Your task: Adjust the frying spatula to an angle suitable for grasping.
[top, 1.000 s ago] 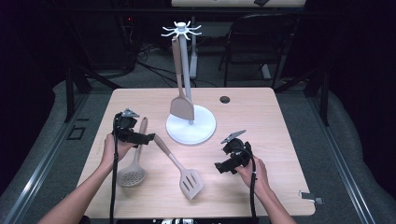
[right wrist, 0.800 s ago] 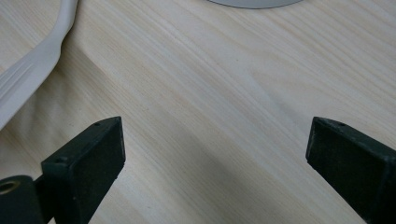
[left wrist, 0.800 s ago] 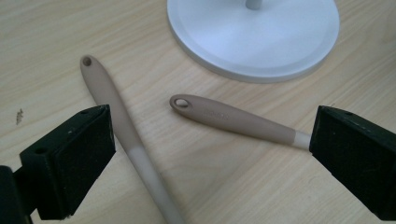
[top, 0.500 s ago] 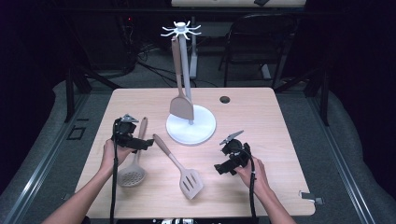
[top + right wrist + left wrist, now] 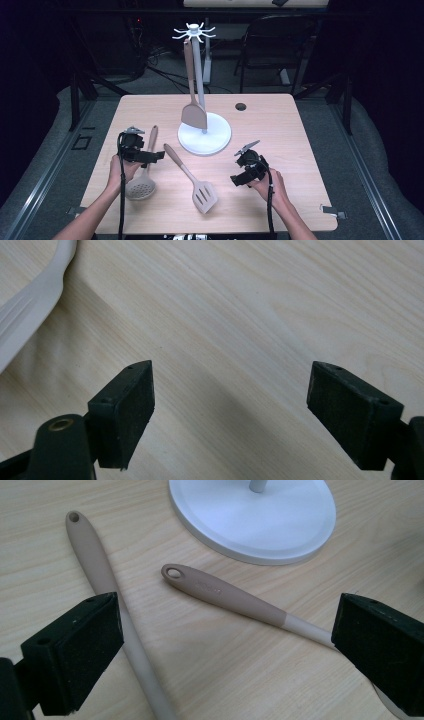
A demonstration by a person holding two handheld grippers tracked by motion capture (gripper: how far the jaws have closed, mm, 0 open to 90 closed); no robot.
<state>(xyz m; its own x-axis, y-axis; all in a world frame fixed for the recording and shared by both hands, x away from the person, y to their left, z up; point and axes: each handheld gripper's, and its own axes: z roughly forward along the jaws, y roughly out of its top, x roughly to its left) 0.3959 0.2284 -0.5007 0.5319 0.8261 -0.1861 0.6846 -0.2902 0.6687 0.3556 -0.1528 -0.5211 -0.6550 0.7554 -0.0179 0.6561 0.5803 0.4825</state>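
The left gripper (image 5: 156, 156) hovered over the tabletop (image 5: 300, 150), fingers (image 5: 75, 650) spread wide and holding nothing, above the handles of the slotted spoon (image 5: 142, 175) and the slotted turner (image 5: 192, 180). Both utensils lay flat, just left of the white stand (image 5: 205, 132), where a third spatula (image 5: 192, 107) hung. The right gripper (image 5: 240, 181) sat right of the turner; its fingers (image 5: 125, 410) had just been closing a little, yet stood apart over bare wood.
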